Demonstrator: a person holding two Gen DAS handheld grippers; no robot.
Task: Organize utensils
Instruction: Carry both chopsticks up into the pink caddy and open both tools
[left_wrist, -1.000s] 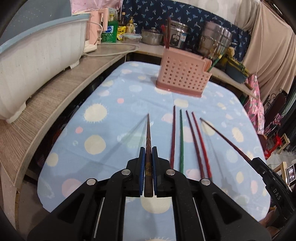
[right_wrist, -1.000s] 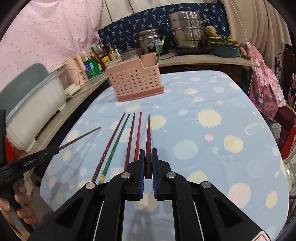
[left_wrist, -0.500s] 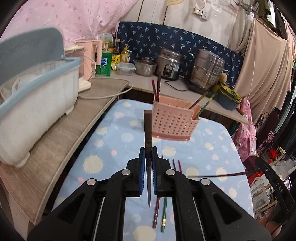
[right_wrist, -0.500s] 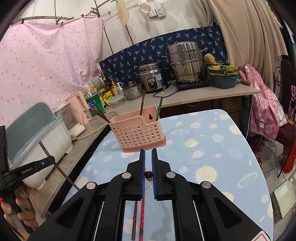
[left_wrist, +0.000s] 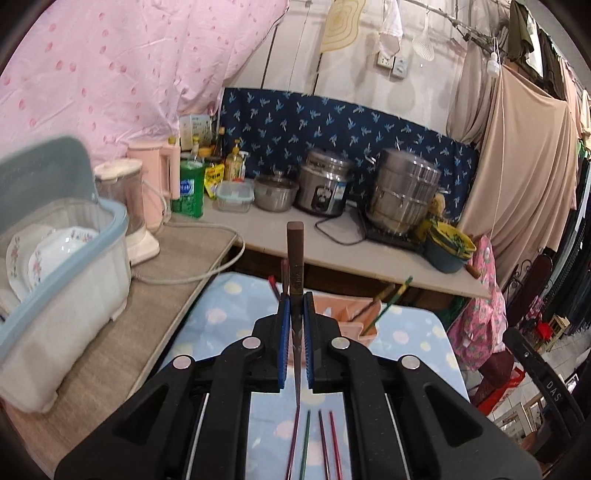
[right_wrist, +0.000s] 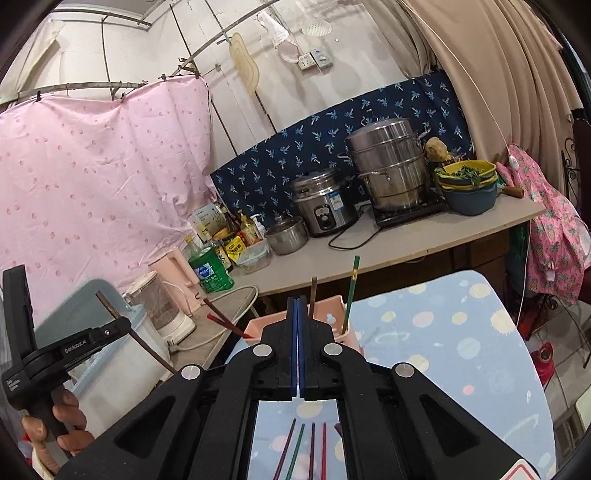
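White lettering "GenRobot.AI" runs along the black left gripper, seen from the right wrist camera; smaller print on its handle is too fine to read. From the left wrist camera, "DAS" shows on the black right gripper at frame's edge.

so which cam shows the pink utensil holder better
The right wrist view: the pink utensil holder shows its rim, with chopsticks standing in it, behind the shut right gripper. In the left wrist view, the left gripper hides most of it; only its right part shows.
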